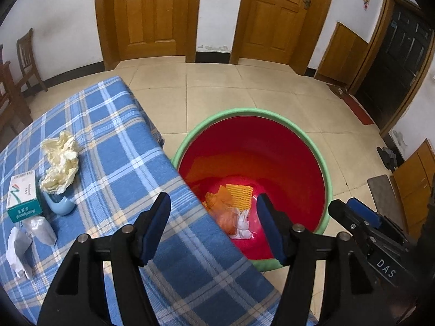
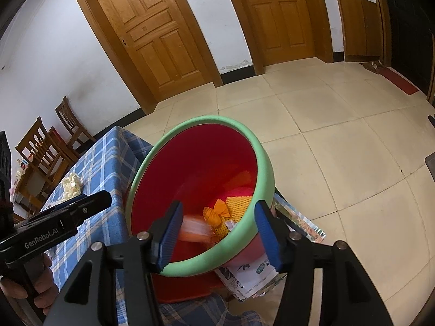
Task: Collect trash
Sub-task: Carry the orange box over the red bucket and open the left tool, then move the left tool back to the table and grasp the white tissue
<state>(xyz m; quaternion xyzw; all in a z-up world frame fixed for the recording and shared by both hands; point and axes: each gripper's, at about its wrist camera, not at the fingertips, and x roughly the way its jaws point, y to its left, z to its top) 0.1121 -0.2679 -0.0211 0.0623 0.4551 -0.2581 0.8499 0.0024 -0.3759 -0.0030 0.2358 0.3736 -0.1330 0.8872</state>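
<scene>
1. Trash was split between two places: some already lay at the bottom of the red bin [image 1: 252,163], namely an orange wrapper [image 1: 217,203], a yellow mesh piece [image 1: 239,194] and a white scrap [image 1: 242,226], while the rest sat on the bench [image 1: 130,163] at the left of the left-wrist frame.
2. On the bench I saw a crumpled cream paper [image 1: 61,163], a green-and-white box [image 1: 23,195], a silvery wrapper [image 1: 40,229] and a white scrap at the left edge [image 1: 17,252]. A light-blue object [image 1: 58,203] lay under the cream paper; I could not tell whether it was trash.
3. My left hand-held gripper [image 1: 213,226] was released, its jaws apart with nothing between them, straddling the bench edge and the bin's rim in the lower centre of the frame.
4. My right hand-held gripper [image 2: 217,233] was also released, poised over the bin's near green rim. A blurred orange-and-white piece [image 2: 195,229] showed just beside its left pad inside the bin; I judged it to be falling free, not held.
5. Risks, as I judged them: the bin looked tilted in the right-wrist view and rested on a printed bag [image 2: 250,274], so a knock on the rim could tip it. The two grippers sat near each other, so a careless swing toward the bench could make them collide. The cream paper looked light and loose, and a shallow pinch might tear it or drag the blue object along.
</scene>
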